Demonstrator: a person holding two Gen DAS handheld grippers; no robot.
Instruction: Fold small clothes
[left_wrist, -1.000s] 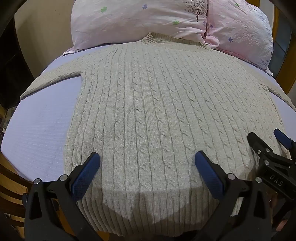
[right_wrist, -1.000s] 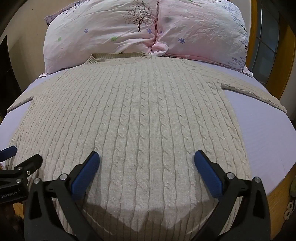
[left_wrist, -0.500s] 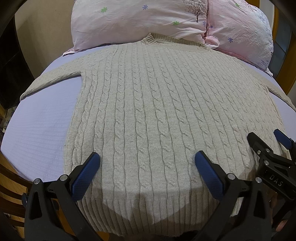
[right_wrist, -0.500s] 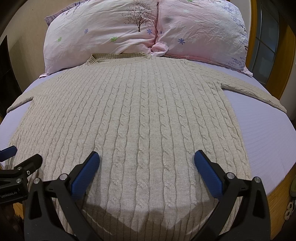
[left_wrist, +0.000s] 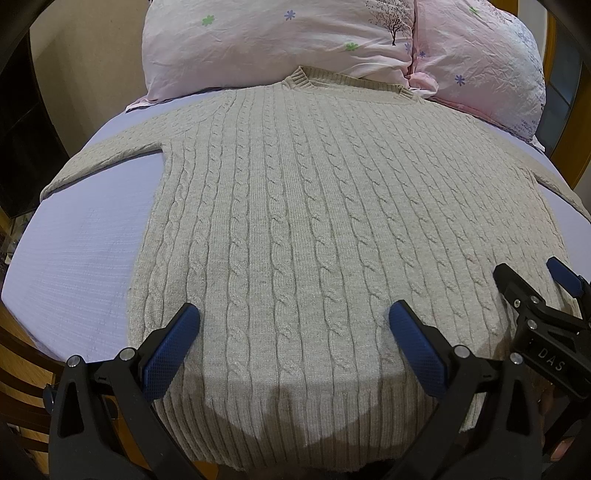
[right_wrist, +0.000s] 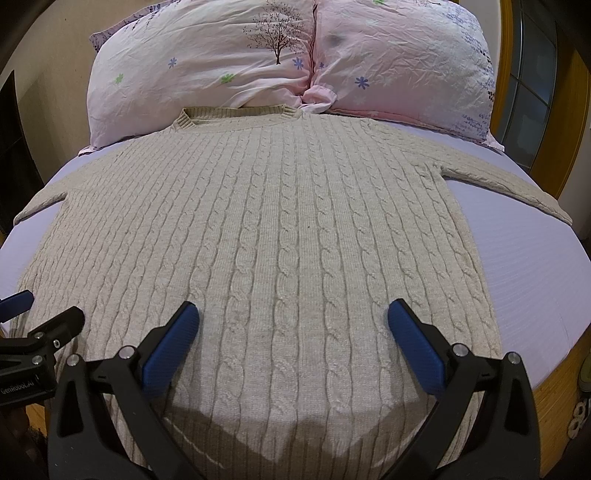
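A beige cable-knit sweater (left_wrist: 314, 221) lies flat and spread out on a lilac bed sheet (left_wrist: 85, 251), collar toward the pillows, both sleeves stretched out sideways. It also fills the right wrist view (right_wrist: 280, 236). My left gripper (left_wrist: 293, 332) is open and empty, hovering over the sweater's lower left part near the hem. My right gripper (right_wrist: 293, 332) is open and empty over the lower right part. The right gripper also shows at the right edge of the left wrist view (left_wrist: 535, 291), and the left gripper shows at the left edge of the right wrist view (right_wrist: 33, 317).
Two pink flowered pillows (right_wrist: 207, 70) (right_wrist: 406, 62) lie at the head of the bed behind the collar. The bed's wooden frame (left_wrist: 22, 373) shows at the near left, and a wooden door frame (right_wrist: 561, 147) stands at the right.
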